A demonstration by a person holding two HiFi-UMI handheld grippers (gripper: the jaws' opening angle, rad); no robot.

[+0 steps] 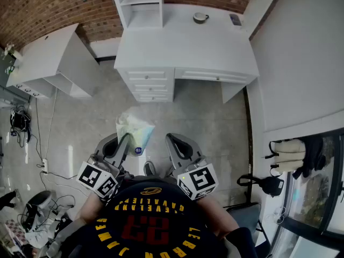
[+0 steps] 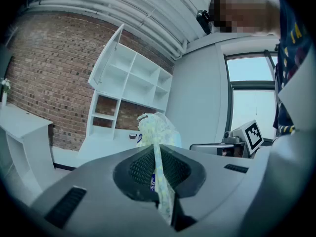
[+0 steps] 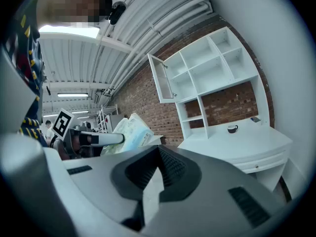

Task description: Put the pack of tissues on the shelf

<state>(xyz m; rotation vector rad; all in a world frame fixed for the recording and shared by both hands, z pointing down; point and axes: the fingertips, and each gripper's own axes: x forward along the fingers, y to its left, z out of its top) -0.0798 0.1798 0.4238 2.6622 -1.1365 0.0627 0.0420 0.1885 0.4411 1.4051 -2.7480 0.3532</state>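
The pack of tissues (image 1: 134, 129), a soft pale green and white plastic pack, hangs in front of me over the floor. My left gripper (image 1: 127, 138) is shut on its edge. In the left gripper view the pack (image 2: 157, 130) stands up between the closed jaws of the left gripper (image 2: 158, 154). My right gripper (image 1: 171, 140) is beside it, shut and holding nothing. In the right gripper view the right gripper (image 3: 157, 149) has its jaws together, with the pack (image 3: 131, 132) to its left. The white shelf unit (image 1: 141, 4) stands on the desk ahead.
A white desk (image 1: 215, 47) with drawers (image 1: 150, 82) carries a cup (image 1: 200, 18) and a small dark flat object (image 1: 235, 19). A low white cabinet (image 1: 51, 61) stands at left by the brick wall. Cables (image 1: 24, 122) lie at the far left. A white wall (image 1: 301, 52) runs along the right.
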